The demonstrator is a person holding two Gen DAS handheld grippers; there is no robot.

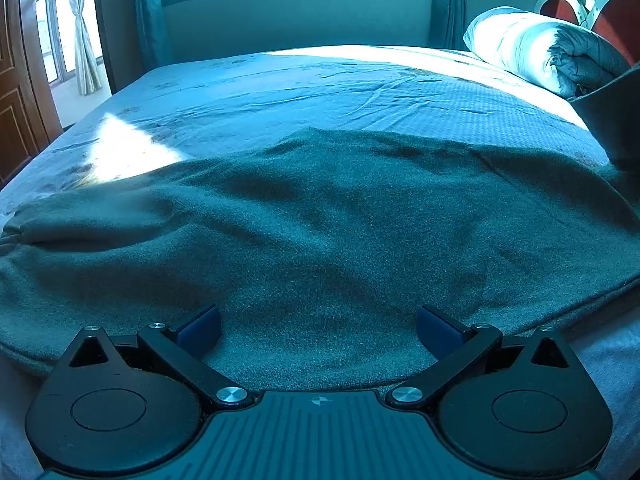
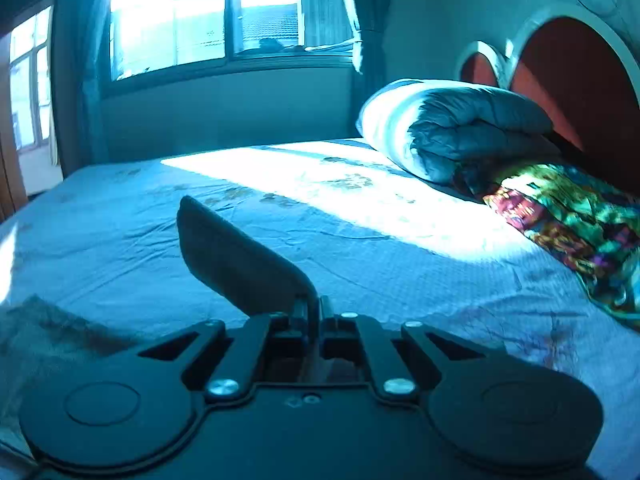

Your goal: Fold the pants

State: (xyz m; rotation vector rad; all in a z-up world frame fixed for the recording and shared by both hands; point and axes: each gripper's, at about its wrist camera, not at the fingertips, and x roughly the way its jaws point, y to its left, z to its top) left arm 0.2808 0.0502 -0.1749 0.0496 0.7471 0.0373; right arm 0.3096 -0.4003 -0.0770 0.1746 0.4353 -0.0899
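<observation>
Dark grey-green pants (image 1: pixel 320 232) lie spread across the near part of the bed, with a gathered end at the far left. My left gripper (image 1: pixel 318 332) hovers low over their near edge, open, its blue pads (image 1: pixel 200 330) wide apart with only flat cloth below. At the right edge of the left wrist view a strip of the pants (image 1: pixel 612 120) rises off the bed. In the right wrist view my right gripper (image 2: pixel 314 314) is shut on a flap of the pants (image 2: pixel 240 256) that stands up from its jaws, lifted above the sheet. More of the pants (image 2: pixel 52 328) lie at lower left.
A light patterned sheet (image 1: pixel 320 88) covers the bed, with a bright sun patch. A rolled duvet (image 2: pixel 460 128) and a colourful blanket (image 2: pixel 572 224) sit at the red headboard (image 2: pixel 576 80) on the right. A window (image 2: pixel 208 12) lies beyond, a wooden door (image 1: pixel 16 100) at left.
</observation>
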